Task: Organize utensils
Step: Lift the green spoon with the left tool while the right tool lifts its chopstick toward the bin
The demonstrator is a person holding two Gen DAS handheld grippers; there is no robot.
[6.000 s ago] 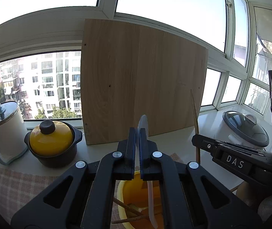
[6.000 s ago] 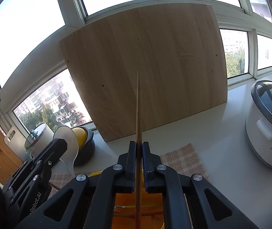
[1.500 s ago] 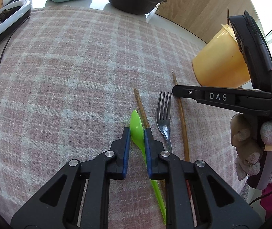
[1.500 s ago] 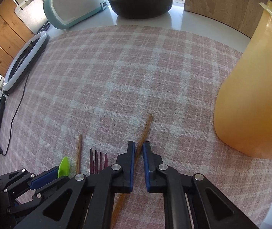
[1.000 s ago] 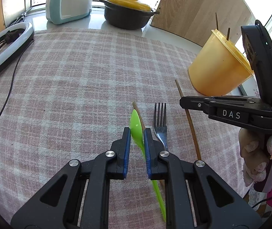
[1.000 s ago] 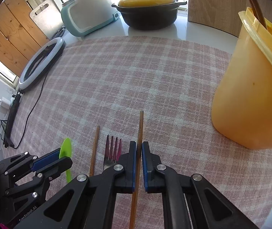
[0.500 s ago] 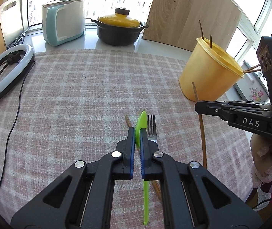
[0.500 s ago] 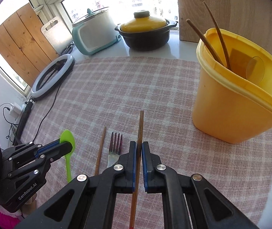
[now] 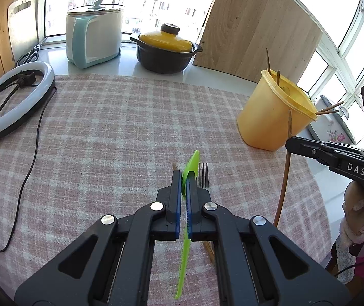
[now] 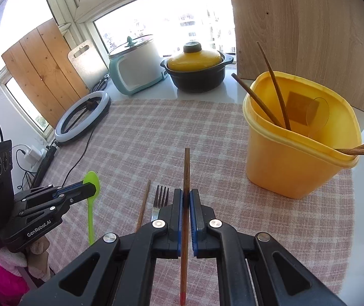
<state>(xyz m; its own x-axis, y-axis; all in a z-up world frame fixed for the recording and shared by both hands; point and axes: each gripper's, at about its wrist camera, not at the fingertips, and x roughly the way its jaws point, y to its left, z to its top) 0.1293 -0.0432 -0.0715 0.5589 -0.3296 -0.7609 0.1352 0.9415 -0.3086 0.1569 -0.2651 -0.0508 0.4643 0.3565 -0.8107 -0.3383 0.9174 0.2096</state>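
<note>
Your left tongs (image 9: 184, 178) are clamped on a green plastic spoon (image 9: 190, 164), its long axis running along the fingers, bowl forward and up, handle trailing back beneath the frame. Your right tongs (image 10: 186, 196) are pinched on a wooden chopstick (image 10: 186, 168), likewise aligned with the fingers, its blunt end pointing ahead and its red tip toward you. Both utensils are lifted clear of the checked cloth (image 9: 105, 132) on the tabletop. Below and between the two tongs a metal fork (image 10: 161, 196) and a second chopstick (image 10: 143, 204) lie side by side on the cloth, tines pointing away. The yellow container (image 10: 296, 163), already holding several chopsticks, stands ahead to the right; nothing stands between it and either utensil.
</note>
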